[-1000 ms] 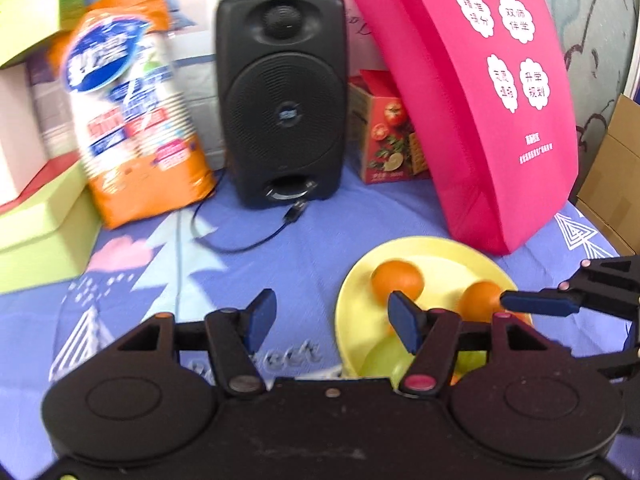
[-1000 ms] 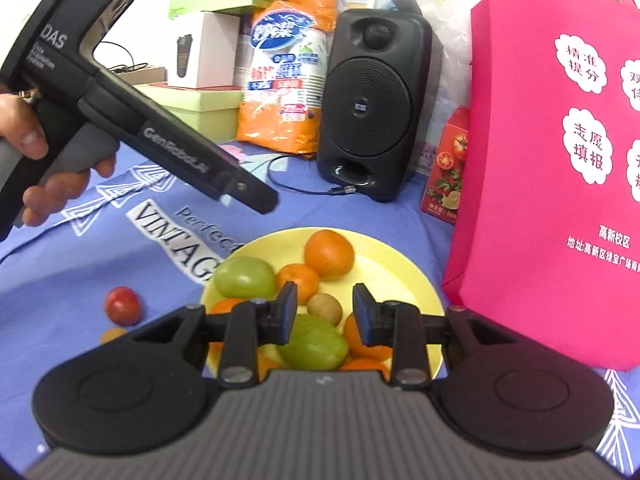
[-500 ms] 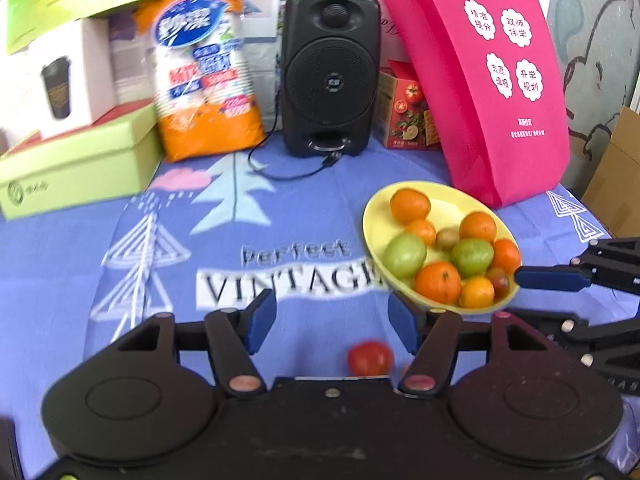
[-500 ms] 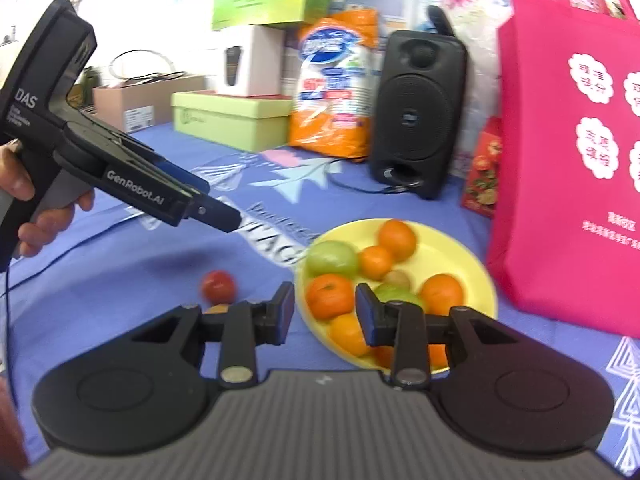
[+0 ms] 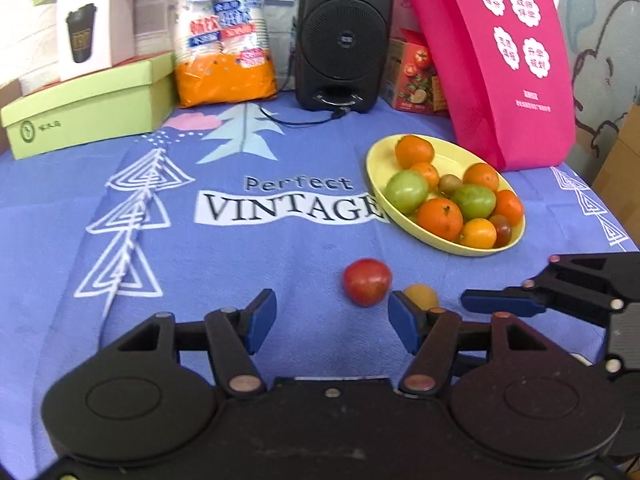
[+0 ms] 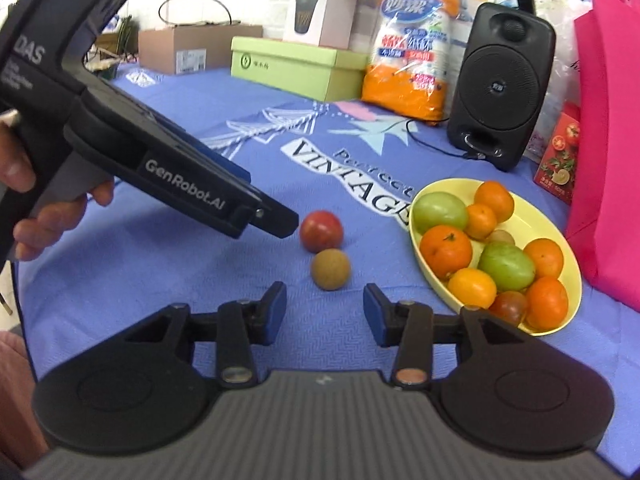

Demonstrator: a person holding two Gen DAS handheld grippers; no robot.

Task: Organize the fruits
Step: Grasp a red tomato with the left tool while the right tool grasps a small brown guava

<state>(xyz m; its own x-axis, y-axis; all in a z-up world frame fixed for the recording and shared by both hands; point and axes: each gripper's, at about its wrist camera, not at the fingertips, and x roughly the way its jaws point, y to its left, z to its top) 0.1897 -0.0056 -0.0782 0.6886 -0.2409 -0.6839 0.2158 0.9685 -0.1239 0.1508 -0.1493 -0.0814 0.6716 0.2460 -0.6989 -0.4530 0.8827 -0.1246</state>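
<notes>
A yellow plate (image 5: 380,162) (image 6: 566,236) on the blue cloth holds several oranges, two green fruits and small dark ones. A red tomato (image 5: 367,281) (image 6: 321,231) and a small brown fruit (image 5: 420,296) (image 6: 331,269) lie on the cloth beside the plate. My left gripper (image 5: 332,320) is open and empty, just short of the tomato; it also shows from the side in the right wrist view (image 6: 280,220). My right gripper (image 6: 325,312) is open and empty, just short of the brown fruit; its finger (image 5: 500,305) enters the left wrist view from the right.
A black speaker (image 5: 344,36) with its cable, an orange bag of paper cups (image 5: 224,40), a green box (image 5: 88,108), a red carton (image 5: 416,76) and a pink tote bag (image 5: 500,60) line the back. A cardboard box (image 6: 192,50) stands far left.
Both grippers have pulled back from the plate towards the near side of the table. The tomato and the brown fruit have come into view in front of them.
</notes>
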